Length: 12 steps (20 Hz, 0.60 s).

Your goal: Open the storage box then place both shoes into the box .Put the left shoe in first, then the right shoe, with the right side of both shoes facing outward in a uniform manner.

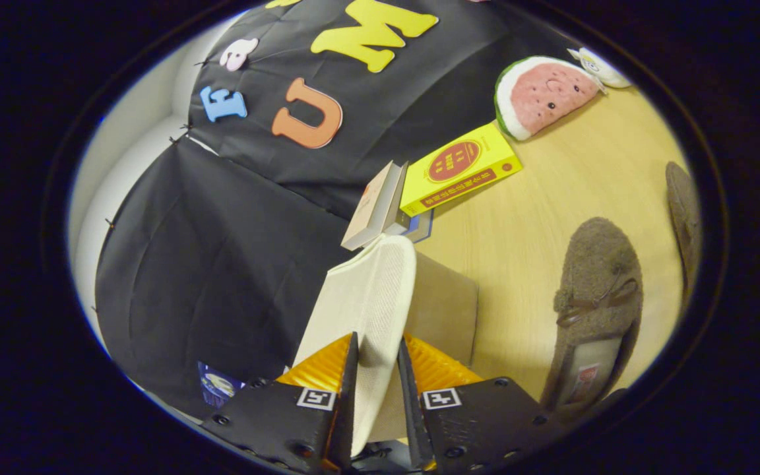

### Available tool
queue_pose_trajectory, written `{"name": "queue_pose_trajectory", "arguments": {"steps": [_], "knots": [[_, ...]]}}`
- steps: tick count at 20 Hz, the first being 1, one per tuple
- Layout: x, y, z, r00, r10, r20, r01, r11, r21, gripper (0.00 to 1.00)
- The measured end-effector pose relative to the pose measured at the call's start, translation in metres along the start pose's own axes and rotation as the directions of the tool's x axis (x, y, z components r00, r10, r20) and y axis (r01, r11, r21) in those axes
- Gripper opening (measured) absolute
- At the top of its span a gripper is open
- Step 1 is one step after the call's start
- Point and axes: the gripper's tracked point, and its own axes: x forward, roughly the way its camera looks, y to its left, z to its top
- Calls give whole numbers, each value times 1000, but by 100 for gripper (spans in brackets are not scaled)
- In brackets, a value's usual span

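Claw (377,369) pinching one box lid (367,290); two brown shoes (594,310) beside, perhaps three books (459,168) beyond.

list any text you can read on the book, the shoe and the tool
yellow book: cover print too blurred to read.
brown shoe: insole tag too small to read.
tool, shut on the box lid: square coded markers, no words.

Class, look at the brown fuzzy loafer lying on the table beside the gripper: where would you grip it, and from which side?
Grip the brown loafer across its heel opening, one finger inside the collar, coming from above. The opening faces up and the rim is thin. The gripper is now shut on the cream lid.
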Motion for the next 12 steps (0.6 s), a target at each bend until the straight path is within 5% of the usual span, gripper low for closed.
{"name": "queue_pose_trajectory", "arguments": {"steps": [4, 5, 12], "knots": [[-11, 15, 2, 1000, 9, 9, -9, 1000, 4, 21], [-13, 17, 1, 1000, -8, 11, 8, 1000, -10, 9], [-31, 79, 13, 999, -8, 46, 11, 998, -57, 2]]}}
